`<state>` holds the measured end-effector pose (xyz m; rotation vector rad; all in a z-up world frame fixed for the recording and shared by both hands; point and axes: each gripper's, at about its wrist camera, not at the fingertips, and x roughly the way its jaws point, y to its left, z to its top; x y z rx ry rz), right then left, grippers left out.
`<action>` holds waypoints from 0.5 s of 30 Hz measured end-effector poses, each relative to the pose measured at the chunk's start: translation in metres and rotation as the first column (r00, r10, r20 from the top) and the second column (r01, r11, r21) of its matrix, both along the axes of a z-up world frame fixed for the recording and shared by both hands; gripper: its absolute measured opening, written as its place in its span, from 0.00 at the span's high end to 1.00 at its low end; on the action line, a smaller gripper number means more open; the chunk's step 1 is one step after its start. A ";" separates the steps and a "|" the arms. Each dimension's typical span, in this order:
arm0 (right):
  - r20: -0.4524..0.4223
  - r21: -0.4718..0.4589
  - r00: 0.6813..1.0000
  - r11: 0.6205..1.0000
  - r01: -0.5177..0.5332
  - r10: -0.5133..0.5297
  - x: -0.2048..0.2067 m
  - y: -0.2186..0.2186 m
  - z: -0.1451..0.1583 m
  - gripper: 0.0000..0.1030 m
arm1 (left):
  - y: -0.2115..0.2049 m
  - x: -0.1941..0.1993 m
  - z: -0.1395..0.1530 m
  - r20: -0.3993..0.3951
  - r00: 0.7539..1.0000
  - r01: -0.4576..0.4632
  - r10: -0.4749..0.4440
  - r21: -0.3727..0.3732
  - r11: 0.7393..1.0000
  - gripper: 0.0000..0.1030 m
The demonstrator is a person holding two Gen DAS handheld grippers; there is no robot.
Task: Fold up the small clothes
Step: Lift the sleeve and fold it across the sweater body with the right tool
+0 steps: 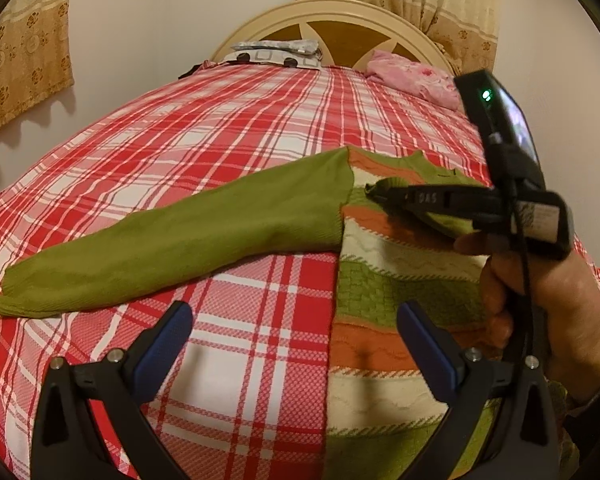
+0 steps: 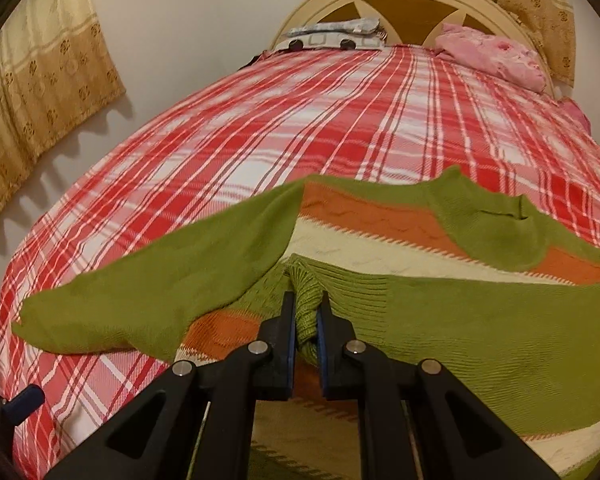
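A small knitted sweater (image 1: 396,280) with green, orange and cream stripes lies on the red plaid bed. Its left green sleeve (image 1: 160,244) stretches flat to the left. My left gripper (image 1: 296,324) is open and empty, low over the sheet beside the sweater's left edge. My right gripper (image 2: 306,316) is shut on the cuff of the right green sleeve (image 2: 480,320), which is drawn across the sweater's body (image 2: 364,240). In the left wrist view the right gripper (image 1: 380,196) shows over the sweater's chest, pinching green cloth.
The plaid bedsheet (image 1: 220,128) covers the whole bed. At the headboard (image 1: 340,24) lie a grey patterned pillow (image 1: 276,54) and a pink cloth (image 1: 416,76). Curtains hang at left and behind. A wall runs along the bed's left side.
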<state>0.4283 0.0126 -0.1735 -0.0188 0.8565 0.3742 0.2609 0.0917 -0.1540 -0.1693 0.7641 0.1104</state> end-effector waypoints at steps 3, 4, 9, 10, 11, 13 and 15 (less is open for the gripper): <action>-0.011 0.006 1.000 1.000 0.005 -0.005 0.001 0.002 -0.005 0.92 | 0.001 -0.002 0.002 0.001 1.000 -0.001 0.001 0.001 1.000 0.00; -0.006 0.007 1.000 1.000 0.007 -0.007 0.000 0.002 -0.004 0.92 | 0.001 -0.003 0.002 0.003 1.000 -0.001 0.001 0.001 1.000 0.00; 0.009 0.020 1.000 1.000 -0.001 0.000 -0.002 0.009 0.001 0.92 | 0.002 -0.004 0.002 -0.001 1.000 -0.010 0.010 -0.002 1.000 0.00; 0.010 0.021 1.000 1.000 -0.004 0.004 -0.002 0.011 0.001 0.92 | 0.002 -0.004 0.001 -0.004 1.000 -0.010 0.010 -0.005 1.000 0.00; 0.003 0.019 1.000 1.000 -0.007 0.007 -0.001 0.012 -0.001 0.92 | 0.002 -0.004 0.001 -0.008 1.000 -0.010 0.010 -0.005 1.000 0.00; -0.043 0.010 0.999 1.000 -0.017 0.017 0.004 0.014 -0.011 0.92 | 0.000 -0.005 0.000 -0.014 1.000 -0.011 0.011 0.004 1.000 0.00; -0.083 0.040 0.996 0.999 -0.011 0.014 0.007 0.009 -0.021 0.91 | 0.001 -0.007 0.002 -0.010 1.000 -0.013 0.014 0.014 1.000 0.00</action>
